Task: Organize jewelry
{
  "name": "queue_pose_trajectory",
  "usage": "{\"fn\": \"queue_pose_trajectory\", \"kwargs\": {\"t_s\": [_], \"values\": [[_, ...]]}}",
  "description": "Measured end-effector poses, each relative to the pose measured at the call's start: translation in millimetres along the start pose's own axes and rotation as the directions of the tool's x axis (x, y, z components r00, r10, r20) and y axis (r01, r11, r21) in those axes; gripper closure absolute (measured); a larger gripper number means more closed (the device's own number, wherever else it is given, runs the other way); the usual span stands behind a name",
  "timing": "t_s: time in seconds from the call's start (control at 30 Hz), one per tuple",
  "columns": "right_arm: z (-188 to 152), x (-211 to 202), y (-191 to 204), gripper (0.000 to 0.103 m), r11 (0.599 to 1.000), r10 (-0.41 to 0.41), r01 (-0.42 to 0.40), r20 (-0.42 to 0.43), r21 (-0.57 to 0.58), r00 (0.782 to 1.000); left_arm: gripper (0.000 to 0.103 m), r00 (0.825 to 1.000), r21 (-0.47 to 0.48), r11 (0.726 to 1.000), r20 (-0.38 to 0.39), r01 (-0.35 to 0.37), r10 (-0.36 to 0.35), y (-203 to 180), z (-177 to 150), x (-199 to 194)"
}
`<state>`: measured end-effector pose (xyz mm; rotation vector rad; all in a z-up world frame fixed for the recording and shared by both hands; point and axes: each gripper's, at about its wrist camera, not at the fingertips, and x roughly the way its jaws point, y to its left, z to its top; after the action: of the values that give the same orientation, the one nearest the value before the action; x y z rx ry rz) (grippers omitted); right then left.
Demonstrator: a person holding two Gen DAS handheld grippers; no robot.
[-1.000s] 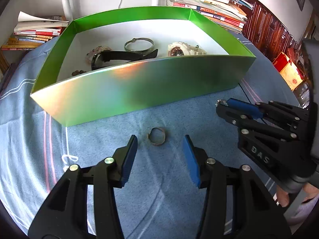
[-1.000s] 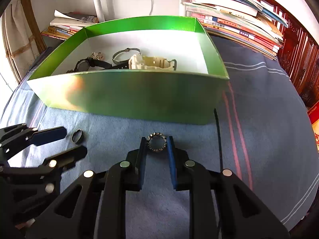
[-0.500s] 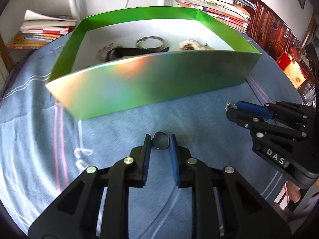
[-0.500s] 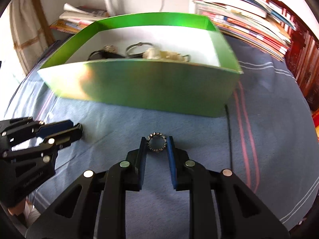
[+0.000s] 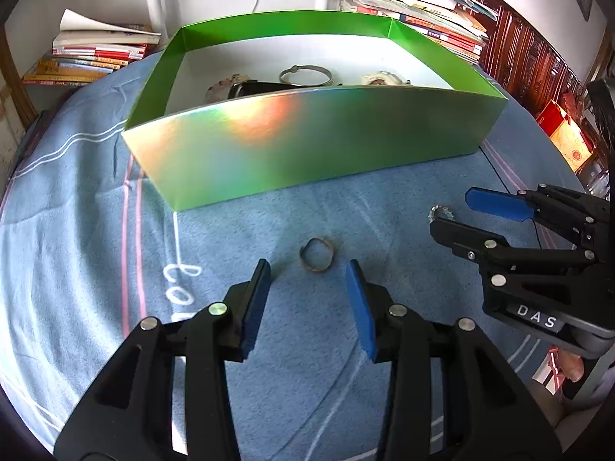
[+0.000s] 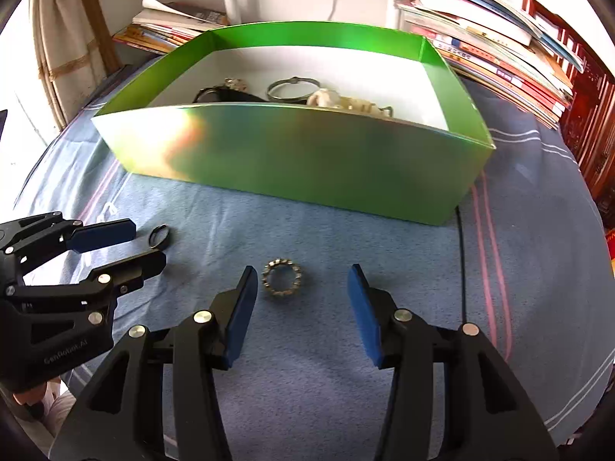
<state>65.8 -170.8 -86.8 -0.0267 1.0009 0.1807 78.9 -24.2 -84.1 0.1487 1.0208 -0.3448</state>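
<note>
Ahead of left gripper [image 5: 307, 269]: plain thin bronze-coloured metal ring [image 5: 316, 254] flat on the cloth just beyond the spread, empty fingertips.
Ahead of right gripper [image 6: 300, 276]: studded silver-toned ring [image 6: 282, 279] on the cloth, nearer the left pad [image 6: 241, 311]; jaws wide apart, nothing held.
Beyond both grippers: glossy green cardboard box with white floor [image 6: 300, 153], holding a black-strap watch [image 6: 225, 95], a grey metal bangle [image 6: 293, 89] and a cream-coloured watch [image 6: 346, 103].
Progress: three pieces boxed; judging by this, two rings left.
Surroundings: blue striped cloth [image 5: 96, 269]; book stacks [image 6: 499, 50] behind the box.
Obstacle: box's tall near wall, which each ring must clear.
</note>
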Motion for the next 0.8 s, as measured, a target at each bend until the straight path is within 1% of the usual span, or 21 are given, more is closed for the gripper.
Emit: {"fn": "queue_pose_trajectory", "kwargs": {"t_s": [0.2, 0.23, 0.3, 0.5, 0.57, 0.73, 0.77, 0.8], "values": [[0.1, 3.7, 6.0, 0.054, 0.999, -0.034, 0.034, 0.029, -0.015, 0.999, 0.063, 1.000, -0.010, 1.000, 0.009, -0.016, 0.016, -3.1, 4.8, 4.1], [0.0, 4.1, 6.2, 0.054, 0.999, -0.037, 0.037, 0.034, -0.010, 0.999, 0.063, 0.999, -0.013, 0.999, 0.012, -0.036, 0.036, -4.4, 5.6, 5.2], [1.7, 5.2, 6.5, 0.054, 0.999, -0.043, 0.043, 0.037, 0.000, 0.998, 0.059, 0.996, -0.012, 0.996, 0.022, -0.085, 0.085, -8.2, 6.1, 7.3], [3.5, 6.0, 6.8, 0.055, 0.998, -0.055, 0.054, 0.045, 0.014, 0.997, 0.057, 0.995, -0.028, 0.995, 0.026, -0.092, 0.092, -6.8, 7.7, 8.4], [3.6, 5.4, 7.4, 0.062, 0.999, -0.052, 0.052, 0.046, 0.008, 0.998, 0.057, 0.995, -0.029, 0.995, 0.028, -0.093, 0.094, -6.9, 7.3, 8.1], [3.8, 4.8, 1.8, 0.063, 0.998, -0.064, 0.063, 0.043, 0.023, 0.997, 0.056, 0.995, -0.031, 0.995, 0.031, -0.092, 0.093, -5.5, 5.8, 7.7], [3.8, 4.6, -0.2, 0.063, 0.997, -0.069, 0.067, 0.042, 0.028, 0.997, 0.056, 0.995, -0.032, 0.995, 0.031, -0.094, 0.095, -4.6, 5.2, 7.5], [4.0, 4.5, -3.0, 0.063, 0.997, -0.071, 0.069, 0.040, 0.035, 0.997, 0.053, 0.995, -0.036, 0.995, 0.031, -0.097, 0.098, -3.1, 5.0, 7.6]]}}
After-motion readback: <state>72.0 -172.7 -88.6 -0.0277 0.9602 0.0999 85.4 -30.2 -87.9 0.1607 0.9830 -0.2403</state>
